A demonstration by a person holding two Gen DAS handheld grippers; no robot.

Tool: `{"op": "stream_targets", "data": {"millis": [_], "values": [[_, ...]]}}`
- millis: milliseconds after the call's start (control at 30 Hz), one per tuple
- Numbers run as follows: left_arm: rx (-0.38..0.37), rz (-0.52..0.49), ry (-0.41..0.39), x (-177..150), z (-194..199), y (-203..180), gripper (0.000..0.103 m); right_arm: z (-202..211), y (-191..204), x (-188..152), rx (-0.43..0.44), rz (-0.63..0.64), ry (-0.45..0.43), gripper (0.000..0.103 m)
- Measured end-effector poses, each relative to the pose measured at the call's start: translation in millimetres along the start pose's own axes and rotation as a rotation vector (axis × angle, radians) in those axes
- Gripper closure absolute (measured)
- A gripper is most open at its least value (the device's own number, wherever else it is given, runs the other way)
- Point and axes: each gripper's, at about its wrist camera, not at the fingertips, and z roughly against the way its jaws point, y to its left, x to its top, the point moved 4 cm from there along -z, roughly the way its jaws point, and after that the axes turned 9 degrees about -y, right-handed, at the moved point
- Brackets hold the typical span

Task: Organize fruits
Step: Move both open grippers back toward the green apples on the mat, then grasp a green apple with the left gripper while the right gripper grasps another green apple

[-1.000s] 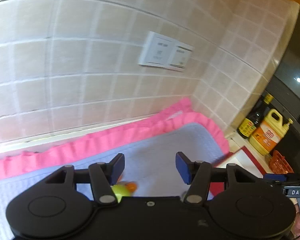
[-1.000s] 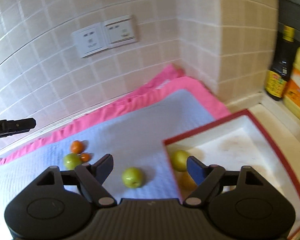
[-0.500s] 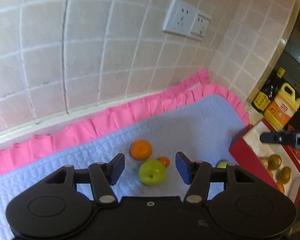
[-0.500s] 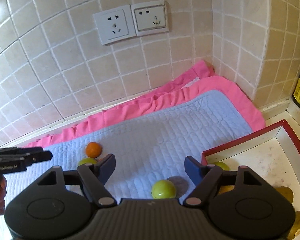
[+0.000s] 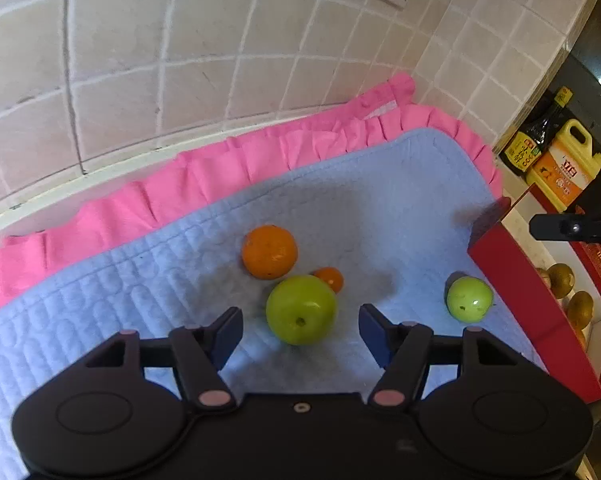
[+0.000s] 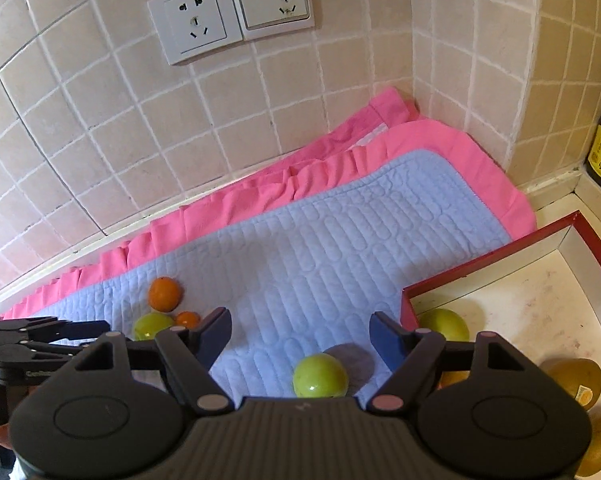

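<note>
On the blue quilted mat (image 5: 148,280) lie a large green apple (image 5: 301,309), an orange (image 5: 269,251), a tiny orange fruit (image 5: 329,278) and a smaller green apple (image 5: 469,299). My left gripper (image 5: 300,330) hovers over the large apple; its jaws are opening, the apple sits between the tips, untouched. My right gripper (image 6: 300,334) is open above the smaller green apple (image 6: 319,376), which lies near the red-rimmed tray (image 6: 480,268). Another green apple (image 6: 446,322) and brown fruits (image 6: 576,380) rest inside the tray. The left gripper (image 6: 40,336) shows at the right wrist view's left edge.
A pink frilled cloth (image 5: 220,168) borders the mat along the tiled wall. Wall sockets (image 6: 232,16) sit above. A dark sauce bottle (image 5: 534,140) and a yellow oil jug (image 5: 566,168) stand in the corner beyond the tray. The right gripper's finger (image 5: 572,227) pokes in over the tray.
The left gripper came down toward the fruits and its jaws spread wider around the large green apple. The right gripper shifted left from the tray to above the smaller green apple.
</note>
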Motion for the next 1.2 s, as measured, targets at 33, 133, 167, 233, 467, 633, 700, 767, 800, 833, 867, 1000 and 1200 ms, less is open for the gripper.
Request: {"op": "stream_targets", "data": {"millis": [33, 133, 167, 233, 467, 633, 700, 767, 800, 833, 867, 1000, 1200], "values": [[0.004, -0.003, 0.003, 0, -3, -1, 0.027, 0, 1, 0, 0.001, 0.001, 0.000, 0.025], [0.008, -0.016, 0.017, -1, -11, -2, 0.027, -1, -1, 1, -0.001, -0.003, -0.002, 0.025], [0.005, -0.019, 0.021, -2, -13, -2, 0.027, 0, -3, 1, -0.004, -0.008, -0.003, 0.025], [0.003, -0.021, 0.026, -2, -16, -2, 0.027, -1, -7, 1, -0.012, -0.020, -0.002, 0.025], [0.019, -0.023, 0.040, -4, -29, -3, 0.027, -9, -17, -12, -0.002, -0.072, 0.047, 0.025], [0.029, -0.027, 0.052, -3, -40, -5, 0.027, -18, -6, -21, 0.013, -0.060, 0.081, 0.025], [0.028, -0.025, 0.054, -2, -44, -6, 0.031, -21, -4, -25, 0.016, -0.062, 0.092, 0.025], [0.032, -0.026, 0.055, -2, -45, -5, 0.033, -23, -2, -27, 0.013, -0.061, 0.102, 0.025], [0.032, -0.026, 0.055, -2, -46, -5, 0.033, -24, -2, -28, 0.011, -0.060, 0.107, 0.025], [0.030, -0.025, 0.056, -2, -46, -5, 0.033, -25, -3, -29, 0.009, -0.060, 0.110, 0.025], [0.029, -0.024, 0.056, -3, -47, -4, 0.033, -25, -4, -30, 0.008, -0.063, 0.113, 0.025], [0.030, -0.025, 0.059, -4, -47, -3, 0.033, -28, -9, -32, 0.003, -0.076, 0.120, 0.025], [0.029, -0.021, 0.058, -5, -46, -2, 0.033, -33, -12, -34, -0.001, -0.086, 0.133, 0.025]]}}
